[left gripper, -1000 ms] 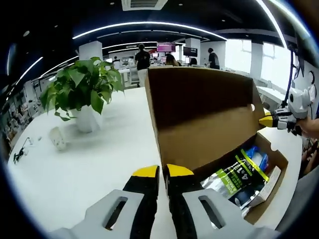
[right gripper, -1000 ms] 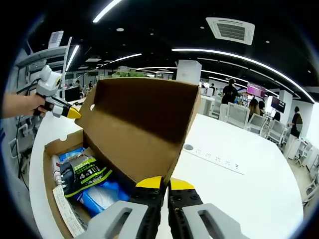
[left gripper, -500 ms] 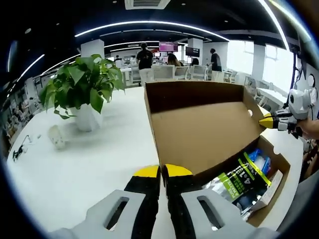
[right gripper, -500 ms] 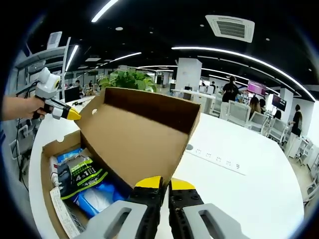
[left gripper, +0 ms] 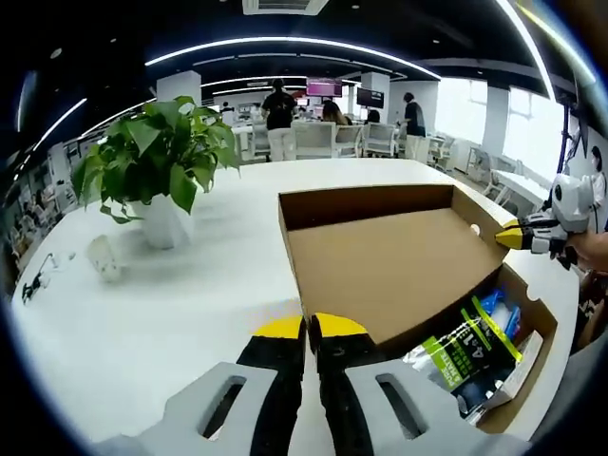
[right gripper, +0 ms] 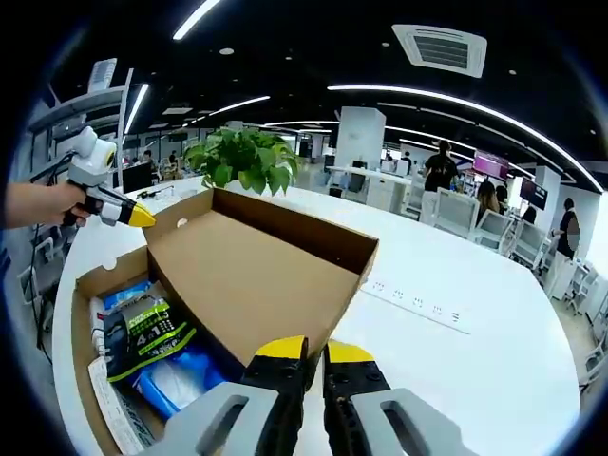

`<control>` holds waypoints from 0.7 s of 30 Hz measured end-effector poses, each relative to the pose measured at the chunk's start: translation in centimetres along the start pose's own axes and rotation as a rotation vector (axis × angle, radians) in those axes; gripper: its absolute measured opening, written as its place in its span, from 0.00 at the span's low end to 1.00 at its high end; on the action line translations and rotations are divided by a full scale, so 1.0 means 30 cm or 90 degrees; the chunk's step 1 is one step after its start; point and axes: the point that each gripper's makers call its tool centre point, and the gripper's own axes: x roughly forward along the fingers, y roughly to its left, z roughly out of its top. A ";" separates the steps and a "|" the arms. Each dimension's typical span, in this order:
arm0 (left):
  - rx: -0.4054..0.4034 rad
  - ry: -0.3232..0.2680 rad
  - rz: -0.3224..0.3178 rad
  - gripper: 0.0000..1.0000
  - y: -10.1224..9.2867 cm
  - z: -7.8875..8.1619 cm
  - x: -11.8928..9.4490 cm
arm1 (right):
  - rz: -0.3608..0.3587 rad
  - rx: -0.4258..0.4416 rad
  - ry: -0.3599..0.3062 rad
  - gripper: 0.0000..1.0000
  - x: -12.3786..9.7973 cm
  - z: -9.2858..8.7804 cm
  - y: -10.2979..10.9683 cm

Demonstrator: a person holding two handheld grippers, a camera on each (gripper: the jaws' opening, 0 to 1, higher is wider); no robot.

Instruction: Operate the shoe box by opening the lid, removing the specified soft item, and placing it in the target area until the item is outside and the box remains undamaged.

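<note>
in the left gripper view the left tool [left gripper: 311,328] is sitting with its yellow-tipped jaws pressed together, pinching the near edge of the lid [left gripper: 389,261], which is lying folded back and nearly flat over the white surface [left gripper: 171,304]. just beyond, the open shoe box [left gripper: 527,375] is showing a soft packet [left gripper: 467,350] in black and green, lying inside on blue packaging. farther off a potted plant [left gripper: 157,166] is standing on the surface. in the right gripper view the right tool [right gripper: 314,349] is likewise closing its jaws on the lid's other edge, the packet [right gripper: 147,328] resting inside the box [right gripper: 81,313], and the plant [right gripper: 242,160] is rising behind
</note>
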 end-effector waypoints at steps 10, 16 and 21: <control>-0.003 0.005 0.001 0.01 0.009 -0.001 0.024 | 0.002 -0.006 0.010 0.02 0.016 -0.005 -0.006; -0.005 0.008 0.000 0.01 0.011 -0.002 0.036 | 0.004 -0.001 0.015 0.02 0.027 -0.011 -0.011; -0.006 0.013 0.003 0.01 0.012 -0.003 0.047 | 0.004 -0.002 0.020 0.03 0.032 -0.014 -0.011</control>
